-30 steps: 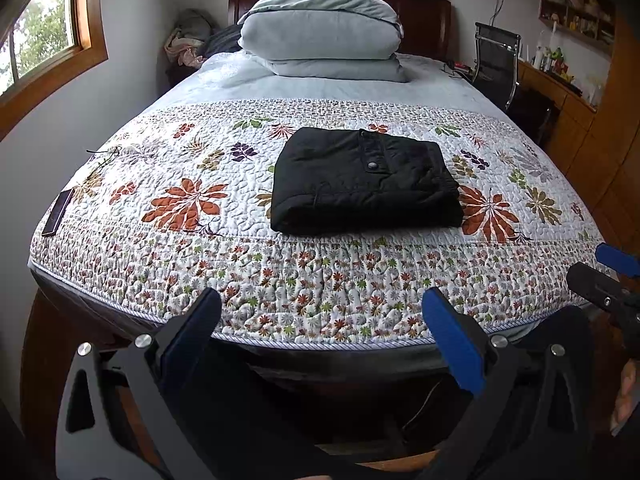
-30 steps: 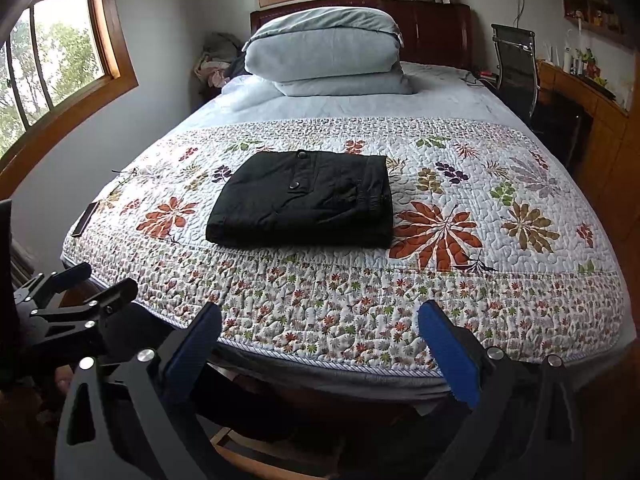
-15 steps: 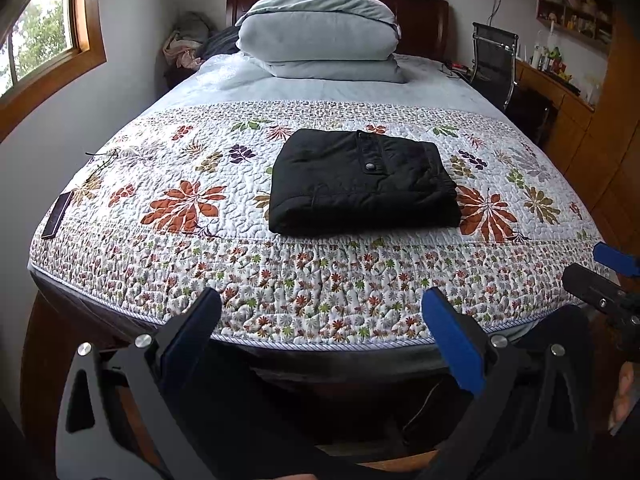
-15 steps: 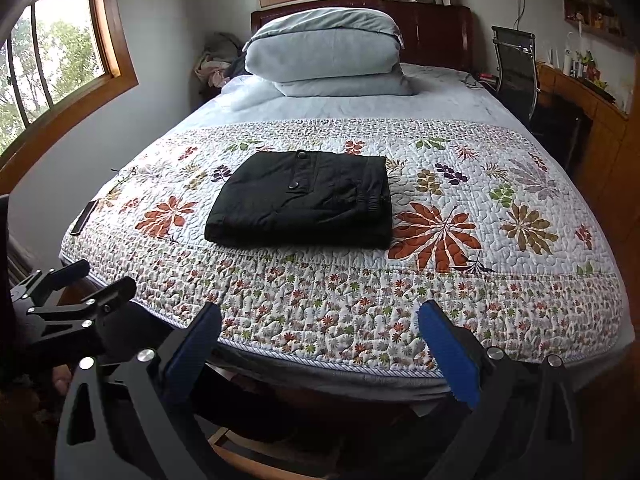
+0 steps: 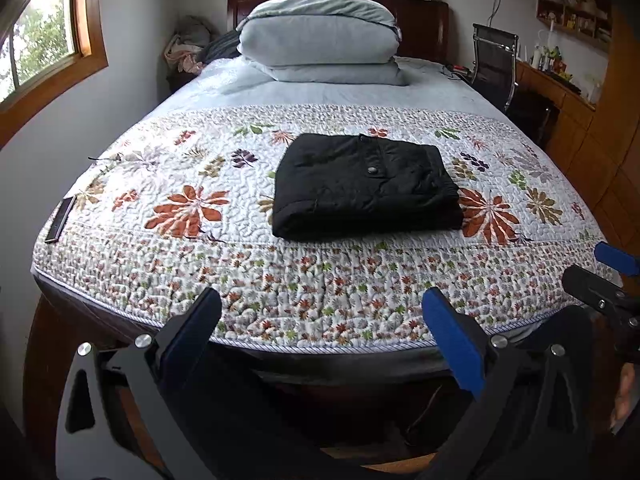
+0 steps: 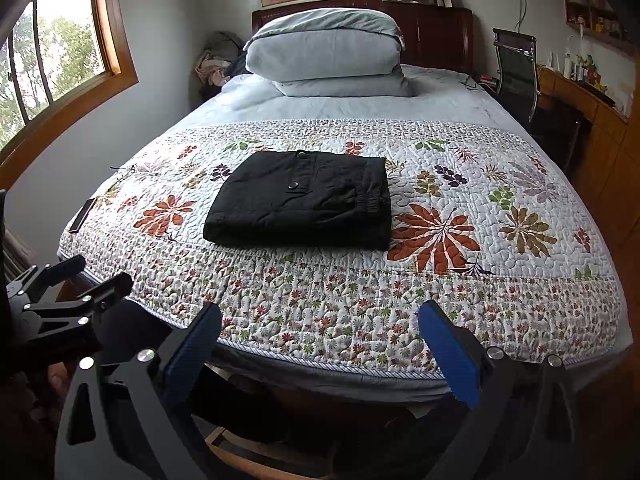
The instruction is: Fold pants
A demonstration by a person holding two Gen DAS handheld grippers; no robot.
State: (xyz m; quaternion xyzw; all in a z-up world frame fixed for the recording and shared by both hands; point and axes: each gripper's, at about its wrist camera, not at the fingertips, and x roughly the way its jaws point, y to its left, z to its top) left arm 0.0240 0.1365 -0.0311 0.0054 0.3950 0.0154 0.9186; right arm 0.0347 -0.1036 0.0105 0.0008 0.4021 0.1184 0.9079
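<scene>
The black pants (image 5: pixel 366 186) lie folded into a compact rectangle on the floral quilt (image 5: pixel 192 216) covering the foot half of the bed (image 5: pixel 320 94), well apart from both grippers. The left gripper (image 5: pixel 320 320) and the right gripper (image 6: pixel 320 328) hang off the foot edge of the bed, each with jaws spread wide and gripping nothing. Two grey pillows (image 6: pixel 326 56) are stacked against the dark wooden headboard (image 6: pixel 436 36), a phone (image 5: pixel 60 219) lies at the quilt's left edge, wood-framed windows (image 6: pixel 60 56) line the left wall, and a black chair (image 6: pixel 516 68) stands beside a wooden desk (image 6: pixel 580 96) on the right.
</scene>
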